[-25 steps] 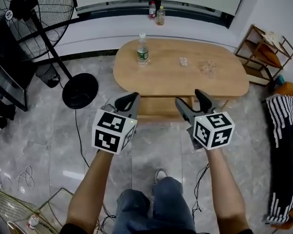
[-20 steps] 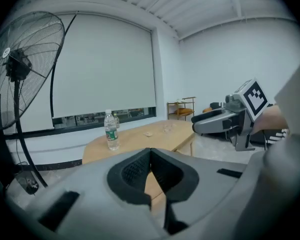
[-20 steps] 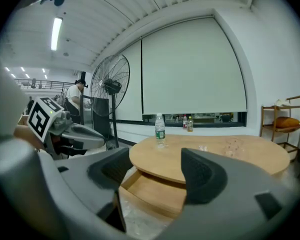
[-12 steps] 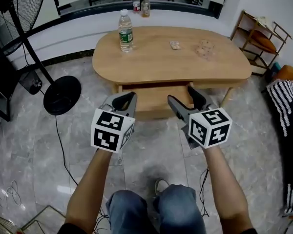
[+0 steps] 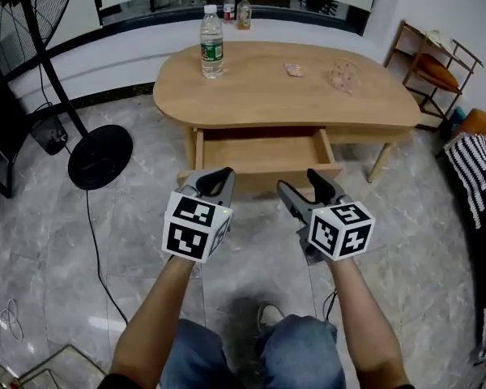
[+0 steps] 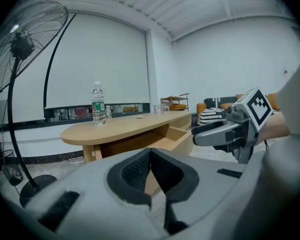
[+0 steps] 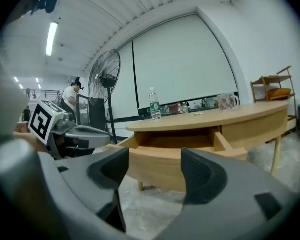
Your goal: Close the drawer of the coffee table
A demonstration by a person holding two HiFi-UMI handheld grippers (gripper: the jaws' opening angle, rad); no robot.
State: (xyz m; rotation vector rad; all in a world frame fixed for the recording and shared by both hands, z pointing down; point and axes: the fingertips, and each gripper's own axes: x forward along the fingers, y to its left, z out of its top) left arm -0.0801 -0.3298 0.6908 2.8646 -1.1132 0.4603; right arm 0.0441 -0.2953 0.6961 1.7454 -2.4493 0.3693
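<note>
— While the drawer is standing pulled well out from under the oval wooden worktop, its front panel facing the wearer and its inside looking bare, where is it best taken?

— On the flat front panel, I would judge, near the middle or at two points either side of it, so that it is running straight and not jamming askew. It is looking like a light, stiff wooden box with nothing in it, so a gentle, even push should be sending it home. No pinch seems called for.

— And the tools?

— Both are hovering just short of that front panel, above the tiled floor, touching nothing. The left hand-held gripper is showing its tips pressed together with nothing between them. The right hand-held gripper is standing with its jaws wide apart and empty, the drawer front lying beyond them in its own view.

— Anything to mind?

— A water bottle is standing upright at the worktop's far left, so a hard slam could be rocking it. A fan's round base is sitting on the floor well to the left, away from the drawer.
</note>
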